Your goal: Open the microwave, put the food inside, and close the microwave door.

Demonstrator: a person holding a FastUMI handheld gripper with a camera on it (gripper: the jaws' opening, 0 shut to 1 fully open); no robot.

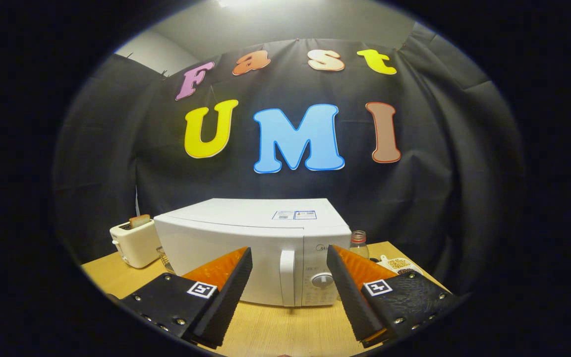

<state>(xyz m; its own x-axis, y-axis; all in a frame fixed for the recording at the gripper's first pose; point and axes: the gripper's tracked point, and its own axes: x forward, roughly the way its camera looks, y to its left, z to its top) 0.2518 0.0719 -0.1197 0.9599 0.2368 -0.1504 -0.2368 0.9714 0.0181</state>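
Note:
A white microwave (246,233) stands on the wooden table (275,329) straight ahead, its door shut. The vertical door handle (288,277) and a round knob (321,280) on the control panel sit in line with the gap between my fingers, a short way beyond them. My gripper (289,270) is open, with a wide gap and nothing held between the fingers. To the right of the microwave lies a small white dish (398,264) with what looks like food in it.
A white toaster (134,243) with a slice of bread in it stands left of the microwave. A small glass bottle (358,243) stands just right of it, behind the right finger. A glass object peeks out by the microwave's left corner.

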